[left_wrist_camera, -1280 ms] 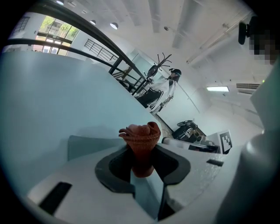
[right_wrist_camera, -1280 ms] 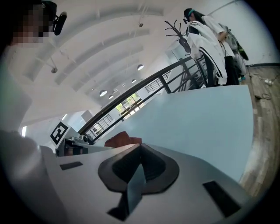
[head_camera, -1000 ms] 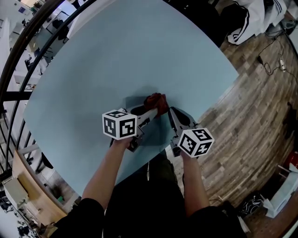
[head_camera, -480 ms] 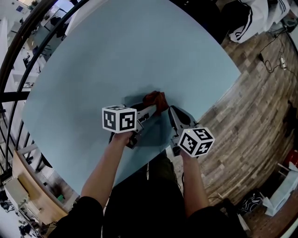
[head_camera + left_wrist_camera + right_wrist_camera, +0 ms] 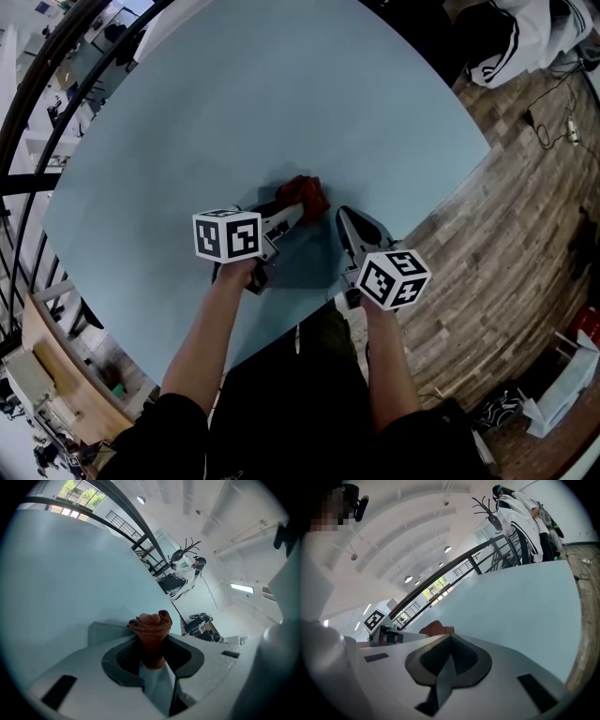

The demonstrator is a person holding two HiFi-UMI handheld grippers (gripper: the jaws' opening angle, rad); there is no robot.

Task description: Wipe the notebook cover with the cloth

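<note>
Head view: one cloth (image 5: 302, 193), two grippers (image 5: 296, 210) (image 5: 340, 217).

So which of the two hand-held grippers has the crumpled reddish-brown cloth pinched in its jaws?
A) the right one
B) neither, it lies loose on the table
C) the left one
C: the left gripper view shows the left gripper with its jaws clamped on the crumpled reddish-brown cloth, while the right gripper has its jaws together with nothing between them.
</note>
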